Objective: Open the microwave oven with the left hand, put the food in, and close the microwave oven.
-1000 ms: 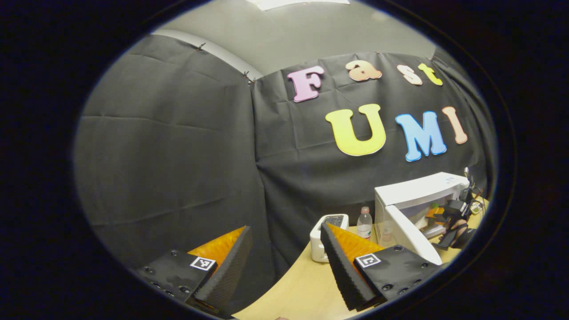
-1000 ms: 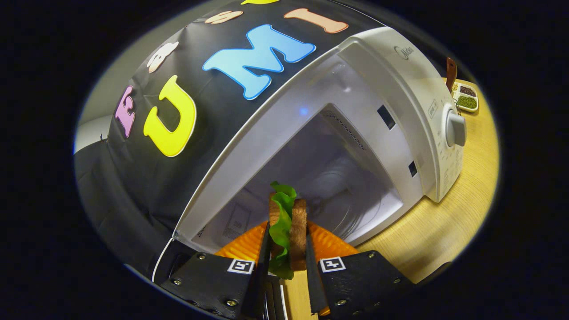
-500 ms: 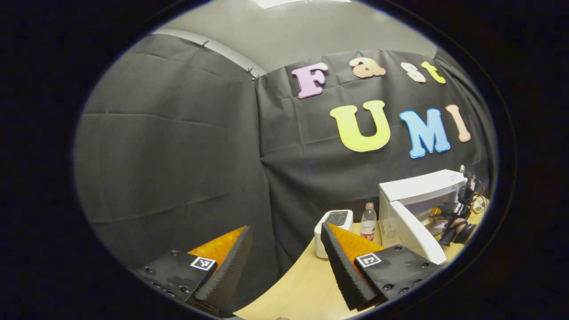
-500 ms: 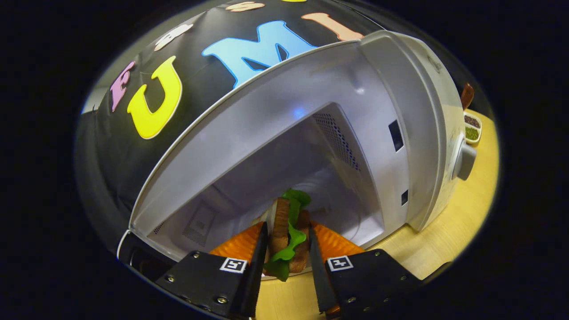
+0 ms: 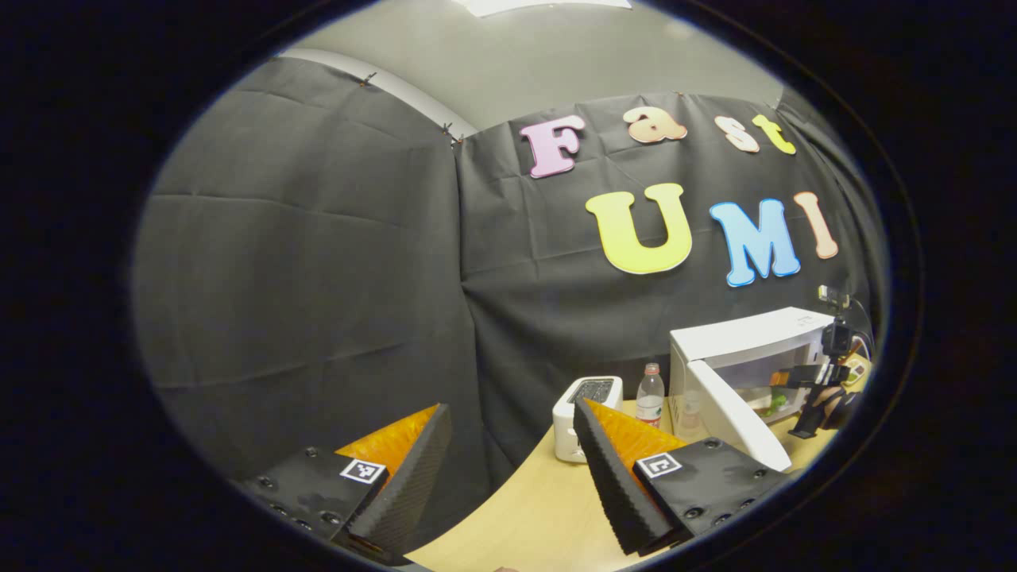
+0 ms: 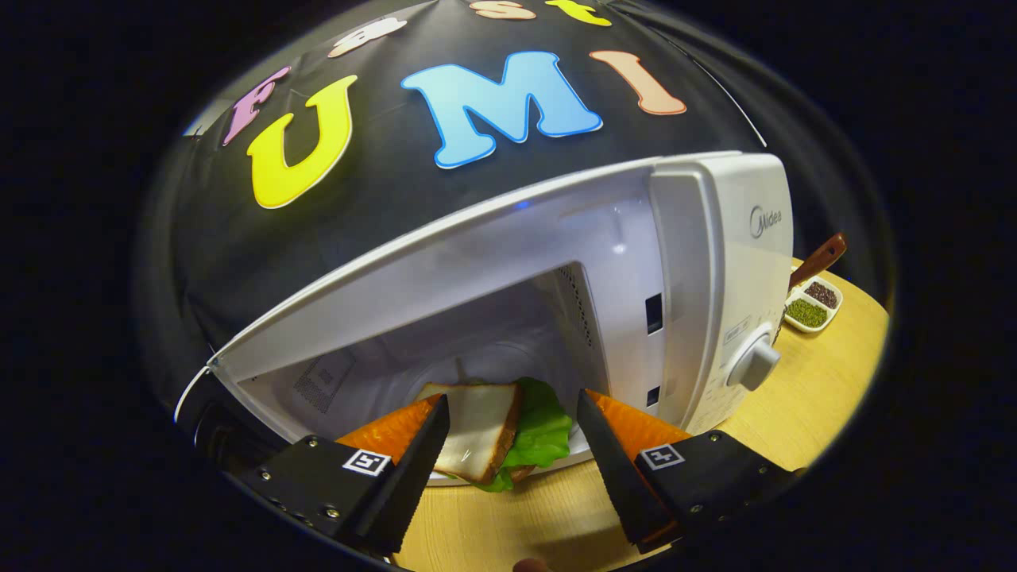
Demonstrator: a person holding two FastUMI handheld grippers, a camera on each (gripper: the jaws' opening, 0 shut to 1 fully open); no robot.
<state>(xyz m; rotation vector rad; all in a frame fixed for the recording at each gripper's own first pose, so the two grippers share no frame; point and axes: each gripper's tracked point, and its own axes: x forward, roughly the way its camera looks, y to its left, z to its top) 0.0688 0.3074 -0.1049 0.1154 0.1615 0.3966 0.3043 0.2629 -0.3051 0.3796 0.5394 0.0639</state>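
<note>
The white microwave [image 6: 715, 262] stands with its door swung out, cavity facing me in the right gripper view. A sandwich [image 6: 493, 433] of bread and green lettuce lies flat just inside the cavity's front. My right gripper [image 6: 512, 441] is open, its fingers on either side of the sandwich and off it. In the left gripper view the microwave [image 5: 747, 338] is far off at the right with its door [image 5: 735, 417] hanging out, and the right gripper [image 5: 810, 385] and a hand reach at its opening. My left gripper [image 5: 508, 457] is open with nothing in it, over the table's left end.
A white toaster [image 5: 584, 405] and a clear bottle [image 5: 650, 397] stand left of the microwave. To its right lies a small dish of dried seeds [image 6: 812, 306] with a brown-handled utensil [image 6: 818, 258]. The wooden table [image 6: 802, 397] runs along the front.
The right gripper opened and let the sandwich go; it went from upright between the fingers to lying flat inside the cavity. The gripper has drawn back and levelled. The left gripper barely moved.
</note>
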